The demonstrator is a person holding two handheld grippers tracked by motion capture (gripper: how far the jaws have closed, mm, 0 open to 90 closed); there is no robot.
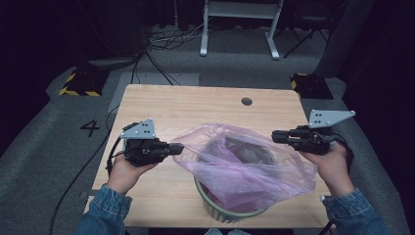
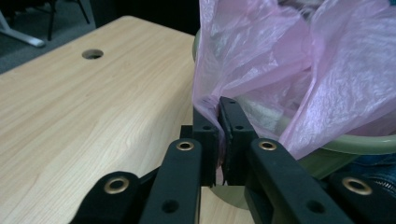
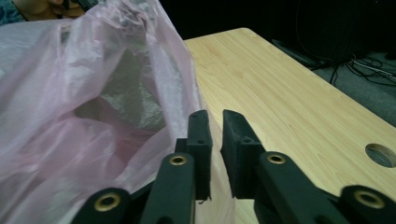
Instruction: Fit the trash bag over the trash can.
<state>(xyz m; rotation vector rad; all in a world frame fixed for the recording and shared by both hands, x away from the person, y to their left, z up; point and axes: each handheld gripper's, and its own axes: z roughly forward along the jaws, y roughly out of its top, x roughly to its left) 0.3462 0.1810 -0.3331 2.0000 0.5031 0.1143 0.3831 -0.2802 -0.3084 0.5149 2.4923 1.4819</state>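
Nearest to us, two denim sleeves come in from the bottom edge of the high view, each hand carrying a tool. In front of them, at the near edge of the wooden surface, stands a pale green bin, and a pink plastic bag is draped into it, its mouth stretched wide between our two hands.

Our left tool points toward the bag's left rim. In the left gripper view its jaws are clenched on a fold of the pink film, which runs down between the two pads, with the green rim of the bin just behind it.

Our right tool sits level at the bag's right side. In the right gripper view a narrow gap stands between its jaws; the bag's edge lies against the left jaw, and we cannot tell whether any film is pressed between the pads, so we read it as released.

Farther on, the surface lies bare up to a round cable hole. Beyond it we see grey floor, loose cables and a white frame.
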